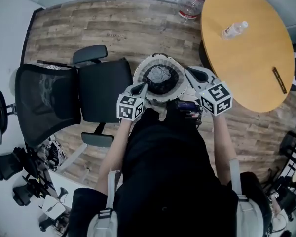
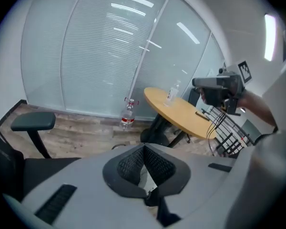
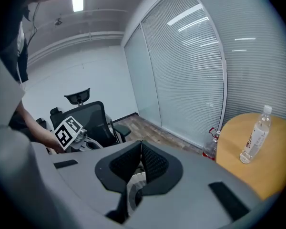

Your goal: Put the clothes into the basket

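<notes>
A round white basket [image 1: 139,72] stands on the wood floor in front of me, with grey clothes [image 1: 159,76] lying in it. My left gripper [image 1: 142,88] and right gripper [image 1: 190,74] are raised side by side just on my side of the basket. Both are shut. A garment hangs between them, pale at its top edge [image 1: 159,111] and dark below. In the left gripper view pale cloth [image 2: 148,175] shows under the closed jaws [image 2: 144,147]. In the right gripper view grey-white cloth [image 3: 135,187] hangs from the closed jaws [image 3: 140,144].
A black office chair [image 1: 89,90] stands left of the basket. A round wooden table [image 1: 246,48] is at the right, with a water bottle [image 1: 234,29] on it. A large water jug [image 1: 190,4] sits on the floor beyond. A black wire rack [image 1: 291,152] is at far right.
</notes>
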`<state>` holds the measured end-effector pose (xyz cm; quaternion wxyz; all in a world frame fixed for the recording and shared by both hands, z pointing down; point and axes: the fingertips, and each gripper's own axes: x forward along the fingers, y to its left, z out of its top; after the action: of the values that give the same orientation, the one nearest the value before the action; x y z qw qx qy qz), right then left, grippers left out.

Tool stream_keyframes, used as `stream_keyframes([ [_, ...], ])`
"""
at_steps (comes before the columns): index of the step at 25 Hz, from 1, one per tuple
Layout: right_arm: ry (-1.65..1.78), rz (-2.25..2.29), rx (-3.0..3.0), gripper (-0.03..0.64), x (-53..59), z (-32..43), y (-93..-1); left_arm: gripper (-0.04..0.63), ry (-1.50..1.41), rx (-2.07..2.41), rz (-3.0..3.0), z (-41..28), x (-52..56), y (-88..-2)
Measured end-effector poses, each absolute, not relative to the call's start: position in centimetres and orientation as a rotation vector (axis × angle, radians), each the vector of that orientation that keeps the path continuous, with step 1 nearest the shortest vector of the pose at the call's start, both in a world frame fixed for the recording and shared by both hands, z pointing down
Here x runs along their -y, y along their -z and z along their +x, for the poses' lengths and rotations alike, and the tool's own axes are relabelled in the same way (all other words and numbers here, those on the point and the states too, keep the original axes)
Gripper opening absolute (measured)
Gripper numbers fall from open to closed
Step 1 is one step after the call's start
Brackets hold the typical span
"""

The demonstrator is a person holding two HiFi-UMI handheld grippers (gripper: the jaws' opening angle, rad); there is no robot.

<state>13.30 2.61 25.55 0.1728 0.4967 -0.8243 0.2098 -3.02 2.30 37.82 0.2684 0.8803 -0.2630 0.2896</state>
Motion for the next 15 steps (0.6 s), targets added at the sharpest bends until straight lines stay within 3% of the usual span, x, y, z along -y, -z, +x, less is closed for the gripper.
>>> stream_keyframes([
  [15,-0.596,1.452,2.507,0.017,-6.1,6.2,-20.2,0.011,-0.425,0.528,2.59,-6.1,-3.7,-25.1],
])
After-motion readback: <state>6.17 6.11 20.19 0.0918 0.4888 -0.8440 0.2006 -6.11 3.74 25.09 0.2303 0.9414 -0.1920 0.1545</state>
